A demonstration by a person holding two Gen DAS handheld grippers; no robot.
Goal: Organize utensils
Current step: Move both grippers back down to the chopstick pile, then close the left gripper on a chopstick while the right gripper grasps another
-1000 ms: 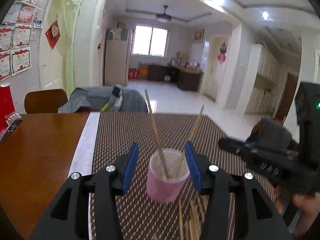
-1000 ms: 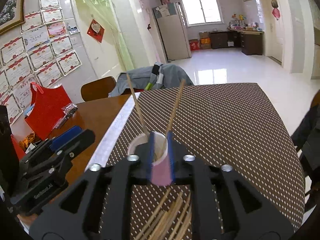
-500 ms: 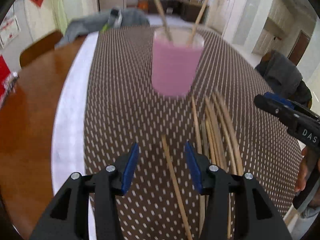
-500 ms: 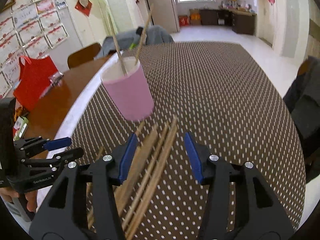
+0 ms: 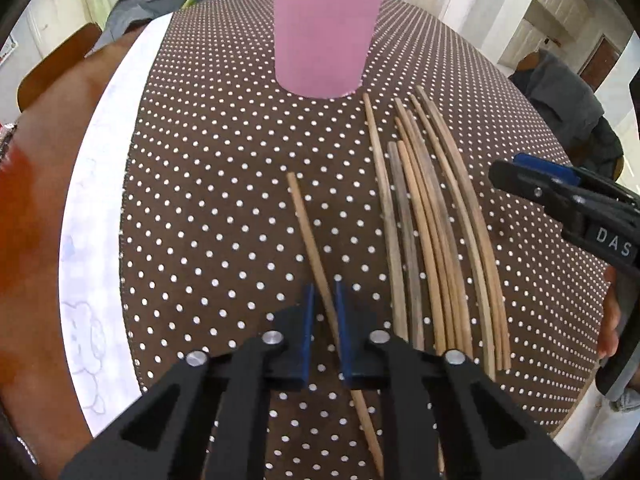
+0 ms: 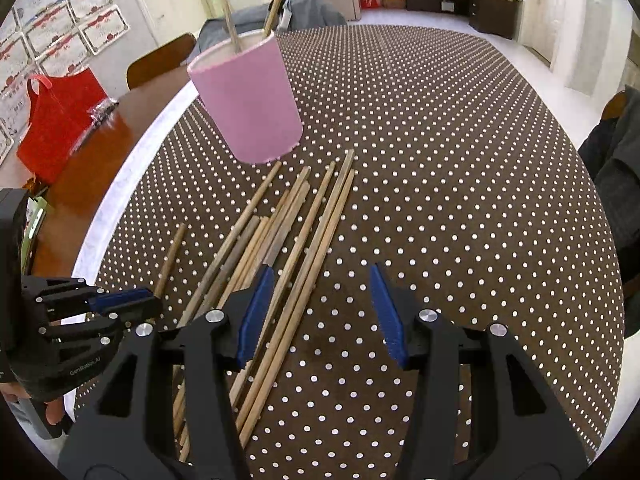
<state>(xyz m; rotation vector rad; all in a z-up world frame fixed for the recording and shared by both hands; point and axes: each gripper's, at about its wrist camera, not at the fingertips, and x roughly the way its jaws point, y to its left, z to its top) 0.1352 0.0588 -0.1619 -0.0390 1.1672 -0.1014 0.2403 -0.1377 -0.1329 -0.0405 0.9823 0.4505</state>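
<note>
A: What is nearest?
B: The left hand-held gripper (image 5: pixel 322 300), its jaws narrowed onto a lone chopstick (image 5: pixel 310 236) lying on the dotted cloth (image 5: pixel 208 184).
A: And the right hand-held gripper (image 6: pixel 320 308)?
B: Half spread and gripping nothing, low over the near ends of the chopstick pile (image 6: pixel 280 232).
A: Beyond that?
B: The pink cup (image 6: pixel 248 100) stands upright on the desk (image 6: pixel 92 136) just past the pile, with two chopsticks in it.

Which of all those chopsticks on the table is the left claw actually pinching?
The lone chopstick, lying apart to the left of the bundle. The left gripper is shut on it; the bundled ones lie untouched, and two more stand in the pink cup.
</note>
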